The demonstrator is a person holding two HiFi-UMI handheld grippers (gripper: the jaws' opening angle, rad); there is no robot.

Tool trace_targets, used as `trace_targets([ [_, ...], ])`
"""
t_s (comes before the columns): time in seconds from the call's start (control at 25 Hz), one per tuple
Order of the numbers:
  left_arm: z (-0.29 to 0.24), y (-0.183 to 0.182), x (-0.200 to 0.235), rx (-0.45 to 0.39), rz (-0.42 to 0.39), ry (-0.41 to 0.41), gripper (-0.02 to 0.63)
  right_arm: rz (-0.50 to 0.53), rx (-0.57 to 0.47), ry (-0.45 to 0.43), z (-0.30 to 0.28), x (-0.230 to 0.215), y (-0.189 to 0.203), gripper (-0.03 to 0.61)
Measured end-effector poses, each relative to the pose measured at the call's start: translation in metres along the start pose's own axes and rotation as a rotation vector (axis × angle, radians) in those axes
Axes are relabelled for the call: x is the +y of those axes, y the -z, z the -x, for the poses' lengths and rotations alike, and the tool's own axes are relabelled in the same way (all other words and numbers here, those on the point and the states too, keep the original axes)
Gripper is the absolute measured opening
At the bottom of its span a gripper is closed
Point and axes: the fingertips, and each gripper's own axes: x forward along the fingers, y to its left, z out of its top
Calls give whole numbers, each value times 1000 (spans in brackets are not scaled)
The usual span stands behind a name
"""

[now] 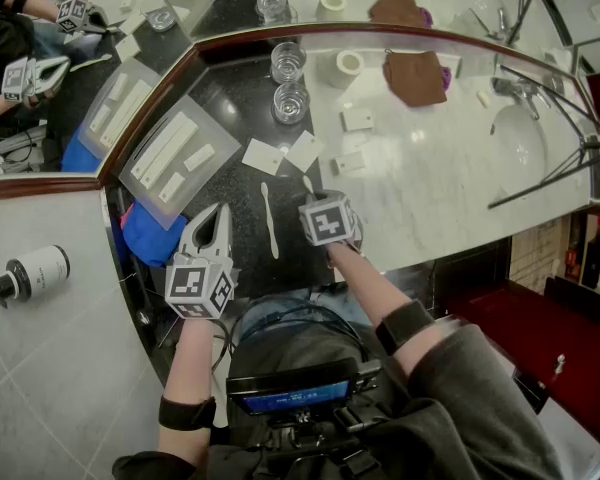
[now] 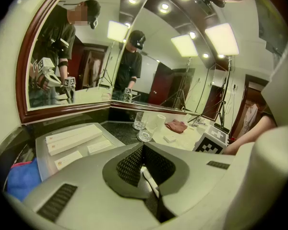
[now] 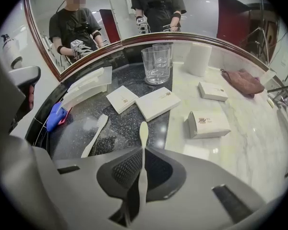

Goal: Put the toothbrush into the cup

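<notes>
Grips the toothbrush (image 3: 143, 133) in the right gripper (image 3: 142, 163), jaws narrow and pinched on its handle, head jutting ahead, raised over the dark counter (image 3: 120, 121). Holds the left gripper (image 2: 144, 163) closed on nothing, low beside the blue cloth (image 1: 150, 236). Notes a second toothbrush (image 3: 95, 135) flat on the counter to the left. Finds the nearer glass cup (image 3: 156, 65) upright by the mirror, well apart from the gripped toothbrush.

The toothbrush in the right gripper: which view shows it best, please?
Right gripper view: the toothbrush runs clearly between its jaws. Head view shows only the tip beyond the right gripper; left gripper view hides it.
</notes>
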Motion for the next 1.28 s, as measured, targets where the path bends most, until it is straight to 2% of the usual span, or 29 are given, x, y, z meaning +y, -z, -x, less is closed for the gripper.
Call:
trace_targets([
  [0.44,9,1,-9,-9,-10,-13,2,51,-66,-8,23,-4,-16,31],
  [0.72,15,-7,-19,-38,-9,-38,2,81,-142,-76,47,-4,-23,32],
  [0.96,13,-8,-36,-55,-6,-48,2,121,-306,-170,87,-3,-49,32],
  [1.28,7,-15,-65,-67,-28,-35,2,87,-566,-269,155,-29,-68,34],
])
